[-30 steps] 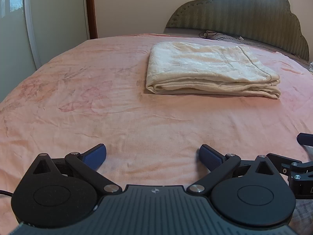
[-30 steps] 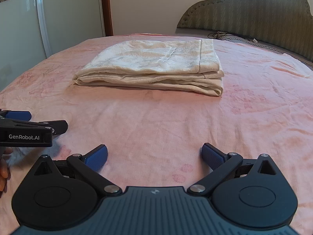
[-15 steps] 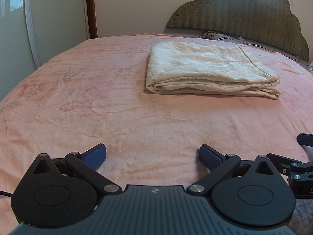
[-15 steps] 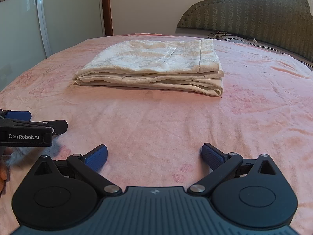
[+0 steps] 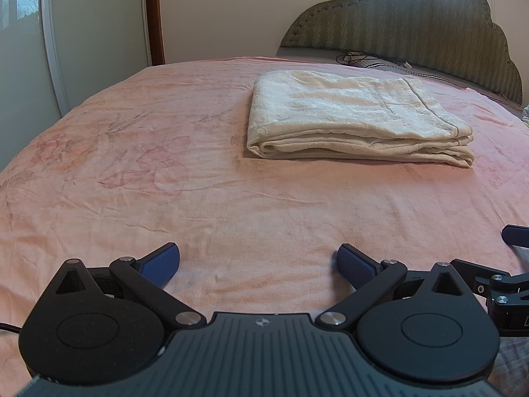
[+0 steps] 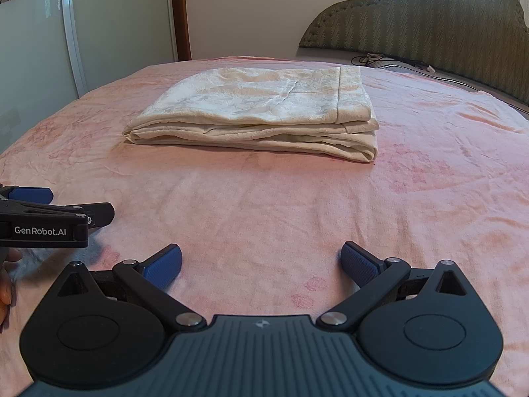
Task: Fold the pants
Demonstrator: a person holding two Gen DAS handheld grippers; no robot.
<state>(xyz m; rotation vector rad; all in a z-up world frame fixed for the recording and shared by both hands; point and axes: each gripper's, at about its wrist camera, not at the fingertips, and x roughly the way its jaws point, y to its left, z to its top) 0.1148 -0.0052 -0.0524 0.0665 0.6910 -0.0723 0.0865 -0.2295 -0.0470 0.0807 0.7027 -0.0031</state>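
Cream fabric, the pants, lies as a thick rectangular stack of several layers on the pink bed, between the two hand-held grippers and the green padded headboard, well apart from both. Judged from that tidy bundle with edges roughly squared, the folding looks finished or very nearly so — the step in hand reads as a pause clear of the garment. If anything remains, the next move would call for reaching forward toward the headboard to press the top layer flat or nudge the looser front corner into line, with a light touch so the layers do not slide. The left hand-held gripper hovers low over the sheet on the side of the stack away from the headboard, pointing at it, its blue pads spread wide with nothing between them. The right hand-held gripper sits just beside it in the same level, forward-facing pose, jaws equally wide and empty — only bare pink sheet shows in the gap. At the left edge of the right wrist view, a bit of the person's hand shows behind the left tool.
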